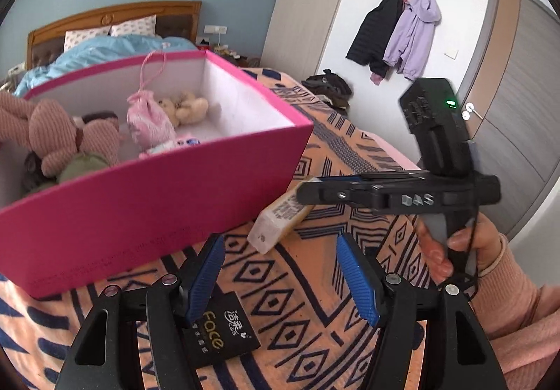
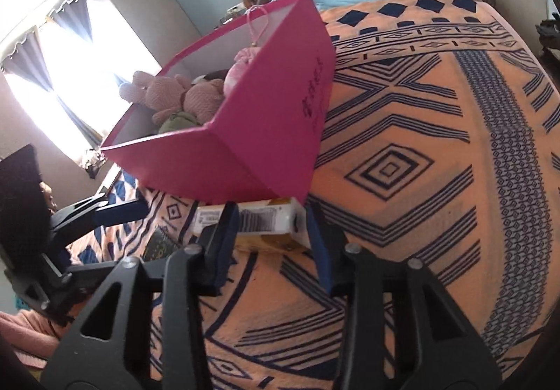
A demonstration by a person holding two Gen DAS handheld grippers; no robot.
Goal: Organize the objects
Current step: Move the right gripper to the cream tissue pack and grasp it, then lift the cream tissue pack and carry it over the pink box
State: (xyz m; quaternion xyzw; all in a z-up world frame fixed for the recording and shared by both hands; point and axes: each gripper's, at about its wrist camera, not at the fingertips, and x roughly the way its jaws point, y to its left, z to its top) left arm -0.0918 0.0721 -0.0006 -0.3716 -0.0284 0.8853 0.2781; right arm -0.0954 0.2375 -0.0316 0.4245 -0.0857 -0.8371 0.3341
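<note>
Leftmost, a pink cardboard box of plush toys sits on the orange patterned bed blanket. Just beside it, the left gripper hangs half open and empty over a black "Face" packet. Rightward, the right gripper straddles a cream, barcoded rectangular carton; whether its pads press yet cannot be told. Squeezing squarely and lifting clear of the box wall, which crowds the carton, looks wise.

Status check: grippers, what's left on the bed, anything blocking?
Right gripper straddling yellow carton. Left gripper open over black tissue pack. Pink box crowds carton.
</note>
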